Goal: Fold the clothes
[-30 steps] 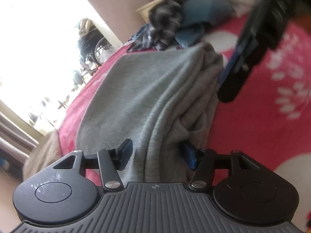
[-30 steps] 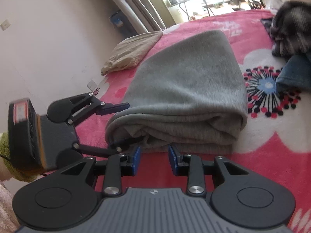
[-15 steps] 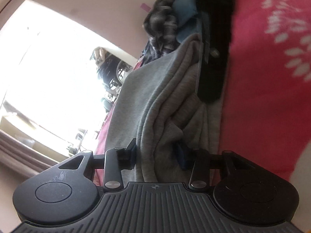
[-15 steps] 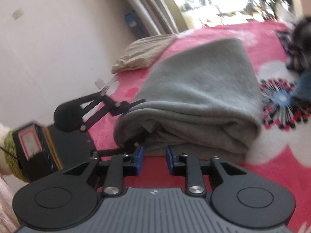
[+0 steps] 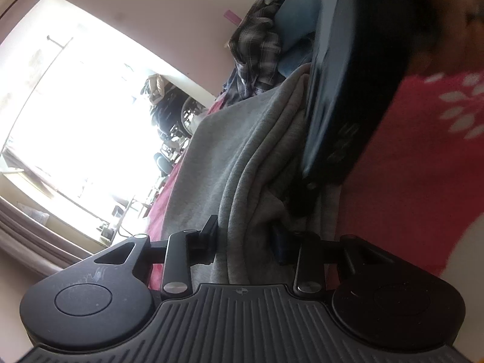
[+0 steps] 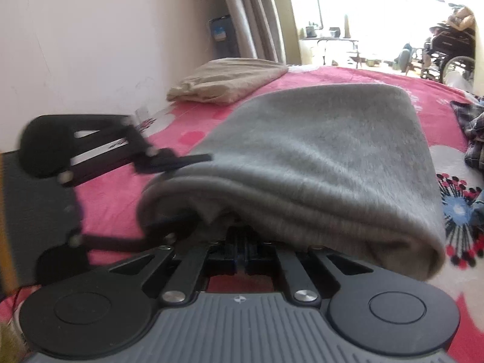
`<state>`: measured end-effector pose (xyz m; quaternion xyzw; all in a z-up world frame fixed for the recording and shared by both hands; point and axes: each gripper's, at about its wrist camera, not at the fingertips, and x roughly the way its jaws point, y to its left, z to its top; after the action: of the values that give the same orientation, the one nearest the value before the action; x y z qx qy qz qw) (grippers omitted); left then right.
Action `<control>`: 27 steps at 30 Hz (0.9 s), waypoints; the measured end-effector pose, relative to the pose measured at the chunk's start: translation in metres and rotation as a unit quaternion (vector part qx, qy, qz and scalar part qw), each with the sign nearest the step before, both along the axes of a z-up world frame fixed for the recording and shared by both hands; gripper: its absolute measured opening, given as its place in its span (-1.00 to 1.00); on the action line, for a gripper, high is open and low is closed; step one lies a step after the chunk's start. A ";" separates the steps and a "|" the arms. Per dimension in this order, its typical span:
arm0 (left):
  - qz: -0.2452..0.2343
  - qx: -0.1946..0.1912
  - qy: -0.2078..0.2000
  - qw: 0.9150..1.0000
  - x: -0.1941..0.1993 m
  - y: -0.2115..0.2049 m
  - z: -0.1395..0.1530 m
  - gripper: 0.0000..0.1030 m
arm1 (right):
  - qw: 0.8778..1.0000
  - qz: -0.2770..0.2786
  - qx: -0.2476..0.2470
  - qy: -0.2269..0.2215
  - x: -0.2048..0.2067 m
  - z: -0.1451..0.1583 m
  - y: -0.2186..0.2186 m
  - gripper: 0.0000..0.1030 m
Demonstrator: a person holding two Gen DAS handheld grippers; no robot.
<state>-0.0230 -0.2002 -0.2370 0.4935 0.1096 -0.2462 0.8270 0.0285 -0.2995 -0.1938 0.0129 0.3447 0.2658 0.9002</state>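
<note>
A folded grey garment (image 6: 317, 163) lies on the red flowered bedspread (image 6: 378, 81). In the left wrist view my left gripper (image 5: 246, 240) has its fingers on either side of the garment's (image 5: 239, 163) layered edge, gripping the stack. In the right wrist view my right gripper (image 6: 240, 255) is closed, its tips tucked under the garment's near edge; whether cloth is pinched is hidden. The left gripper (image 6: 181, 193) shows there at the left, clamped over the garment's corner. The right gripper's body (image 5: 341, 96) looms blurred beside the garment.
A beige folded cloth (image 6: 227, 80) lies near the wall. A pile of plaid and blue clothes (image 5: 263, 48) sits beyond the garment. The plaid cloth also shows in the right wrist view (image 6: 472, 127). A bright window with curtains (image 6: 251, 15) is behind.
The right gripper closed fully and pushed under the garment's near edge. The left gripper narrowed on the grey layers and tilted, and the right gripper's body moved closer across its view.
</note>
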 end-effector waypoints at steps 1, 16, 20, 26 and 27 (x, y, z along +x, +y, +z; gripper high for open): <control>-0.001 0.001 0.000 1.000 0.001 0.000 -0.001 -0.31 | 1.000 -0.007 -0.006 -0.007 0.002 -0.003 0.003 -1.00; -0.019 0.039 -0.035 0.998 -0.009 -0.001 -0.023 -0.13 | 0.996 -0.018 -0.052 -0.071 -0.029 0.006 -0.003 -0.96; -0.024 0.044 -0.035 0.998 -0.012 -0.003 -0.021 -0.13 | 0.997 0.002 -0.022 -0.067 -0.038 0.023 -0.017 -0.86; -0.036 0.053 -0.029 0.997 -0.020 -0.003 -0.014 -0.06 | 0.996 0.055 -0.042 -0.057 -0.025 0.015 0.008 -0.86; -0.041 0.057 -0.031 0.997 -0.023 -0.002 -0.014 -0.05 | 0.996 0.060 -0.051 -0.053 -0.022 0.011 0.014 -0.86</control>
<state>-0.0461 -0.2017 -0.2505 0.5514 0.0777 -0.2582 0.7895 0.0068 -0.2858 -0.1829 -0.0675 0.3094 0.3015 0.8993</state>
